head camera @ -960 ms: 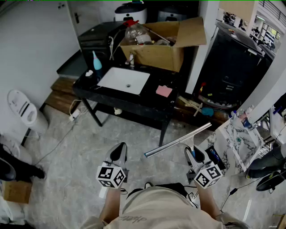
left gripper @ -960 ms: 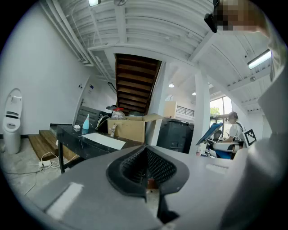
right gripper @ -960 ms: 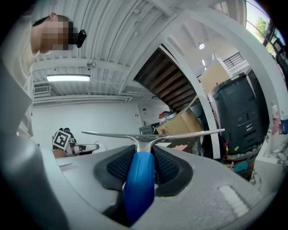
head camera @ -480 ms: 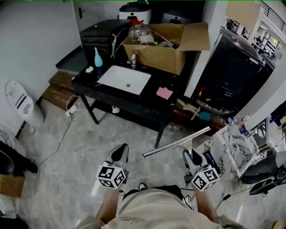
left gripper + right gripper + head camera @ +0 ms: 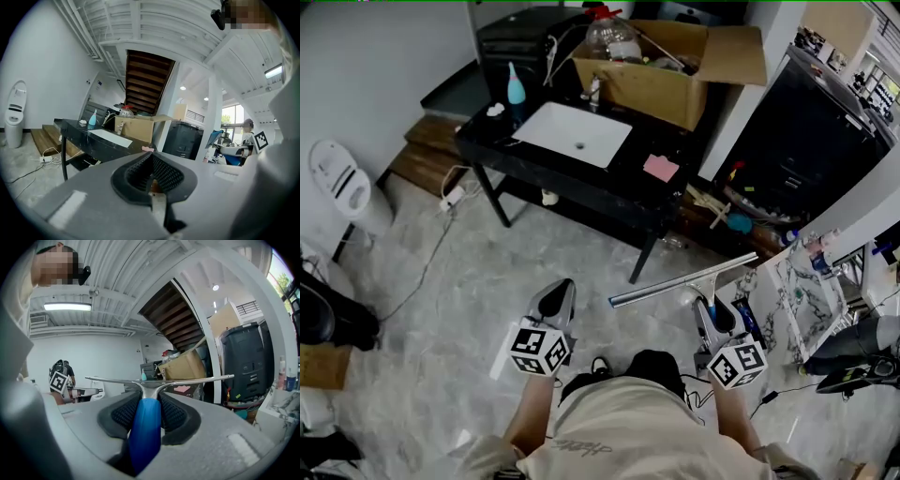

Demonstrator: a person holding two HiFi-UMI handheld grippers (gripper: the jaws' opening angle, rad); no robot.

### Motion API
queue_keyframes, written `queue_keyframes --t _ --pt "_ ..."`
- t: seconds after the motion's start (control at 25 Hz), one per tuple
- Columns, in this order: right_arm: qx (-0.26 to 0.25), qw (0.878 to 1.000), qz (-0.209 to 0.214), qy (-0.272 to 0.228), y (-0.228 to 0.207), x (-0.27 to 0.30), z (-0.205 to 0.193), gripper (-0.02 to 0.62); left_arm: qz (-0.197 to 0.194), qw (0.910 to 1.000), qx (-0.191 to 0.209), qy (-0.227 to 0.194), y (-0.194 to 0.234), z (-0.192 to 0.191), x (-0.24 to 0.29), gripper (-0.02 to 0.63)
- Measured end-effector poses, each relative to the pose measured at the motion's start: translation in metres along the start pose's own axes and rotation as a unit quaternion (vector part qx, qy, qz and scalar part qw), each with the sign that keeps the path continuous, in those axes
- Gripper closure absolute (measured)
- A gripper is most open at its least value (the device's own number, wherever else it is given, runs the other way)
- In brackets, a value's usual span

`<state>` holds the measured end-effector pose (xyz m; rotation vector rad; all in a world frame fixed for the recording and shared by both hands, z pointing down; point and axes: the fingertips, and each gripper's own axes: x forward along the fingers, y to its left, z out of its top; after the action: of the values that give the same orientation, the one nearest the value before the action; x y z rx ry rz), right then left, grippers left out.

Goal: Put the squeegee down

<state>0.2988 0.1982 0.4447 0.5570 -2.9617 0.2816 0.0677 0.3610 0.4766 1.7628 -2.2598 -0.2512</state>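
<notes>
The squeegee (image 5: 682,280) has a long metal blade and a blue handle (image 5: 146,427). My right gripper (image 5: 713,316) is shut on that handle and holds the blade level in the air, above the floor in front of the black table (image 5: 619,202). In the right gripper view the blade (image 5: 159,379) spans the picture just beyond the jaws. At the left of the head view my left gripper (image 5: 555,302) is held level with its jaws shut and nothing between them; the left gripper view shows its pads (image 5: 151,172) meeting.
The black table carries a white sink (image 5: 582,133), a blue bottle (image 5: 516,86), a pink sponge (image 5: 661,168) and an open cardboard box (image 5: 670,70). A large black bin (image 5: 797,141) stands at right, a marble slab (image 5: 802,291) beside me, a white appliance (image 5: 342,187) at left.
I have stepped towards the table, and it sits lower and nearer in the head view. Both grippers keep their pose, the squeegee still held level.
</notes>
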Motion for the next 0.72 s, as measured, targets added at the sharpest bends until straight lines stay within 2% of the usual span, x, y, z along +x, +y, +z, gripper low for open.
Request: queue_keyframes --t 0.12,0.28,0.4,0.6,0.72 --pt "0.007 1.0 -0.002 0.018 -0.004 0.005 -0.008 0.468 -0.007 0.9999 0.003 0.009 -0.002 -0.004 0.004 0.592" --pt "-0.012 0.998 -0.012 0.063 -0.008 0.016 -0.031 0.467 -0.006 0.9989 -0.009 0.045 0.0 -0.027 0.011 0.592" --pt "-0.007 0.997 0.0 0.083 -0.005 0.034 -0.047 0.468 -0.003 0.9978 -0.017 0.064 0.006 -0.035 0.017 0.592" --pt "0.022 0.996 0.005 0.091 -0.025 0.085 -0.058 0.468 0.017 0.9954 -0.01 0.094 0.037 -0.031 0.044 0.591" --pt "0.03 0.996 0.0 0.079 -0.046 0.118 -0.05 0.468 0.009 0.9938 0.007 0.11 0.051 -0.017 0.074 0.592"
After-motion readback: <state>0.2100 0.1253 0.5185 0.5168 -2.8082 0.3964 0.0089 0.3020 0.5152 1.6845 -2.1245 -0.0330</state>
